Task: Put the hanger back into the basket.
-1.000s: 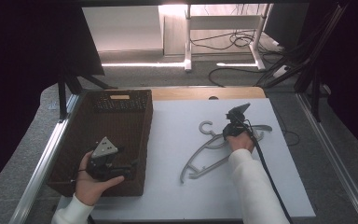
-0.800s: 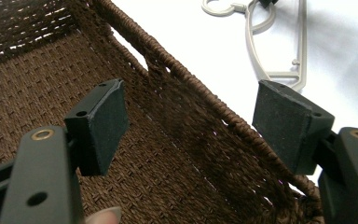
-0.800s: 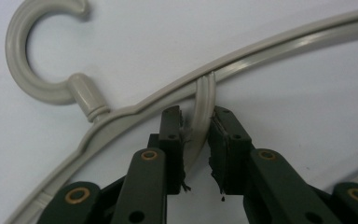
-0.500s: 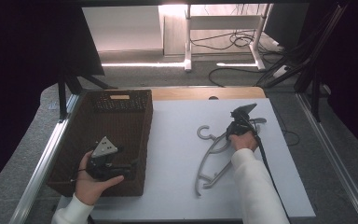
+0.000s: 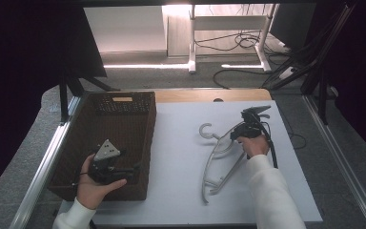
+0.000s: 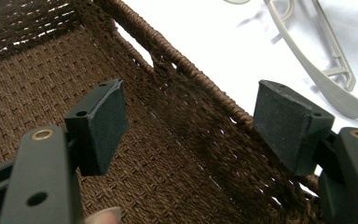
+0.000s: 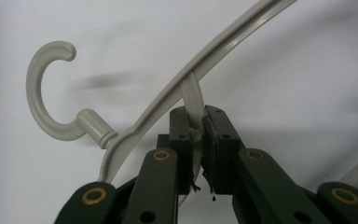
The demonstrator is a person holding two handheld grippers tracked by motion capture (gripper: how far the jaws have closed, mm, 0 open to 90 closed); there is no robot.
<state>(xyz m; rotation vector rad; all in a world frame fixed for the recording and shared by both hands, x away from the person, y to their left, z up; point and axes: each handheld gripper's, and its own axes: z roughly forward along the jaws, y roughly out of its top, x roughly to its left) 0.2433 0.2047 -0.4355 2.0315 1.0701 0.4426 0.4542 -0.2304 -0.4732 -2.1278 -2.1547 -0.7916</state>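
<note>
Clothes hanger point(image 5: 219, 155) lies near the right edge of the white table point(image 5: 181, 191), its inner strut pinched by the right gripper point(image 5: 242, 135). Left gripper point(image 5: 124, 171), jaws spread, straddles the wicker basket point(image 5: 124, 107) wall. Such a thin pinch could let the hanger swing or slip when lifted.

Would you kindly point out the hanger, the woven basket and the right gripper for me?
hanger point(image 5: 208, 130), high view, on its hook.
woven basket point(image 5: 124, 104), high view, on its far rim.
right gripper point(image 7: 196, 122), right gripper view, between the jaw tips, shut on the hanger's inner bar.
</note>
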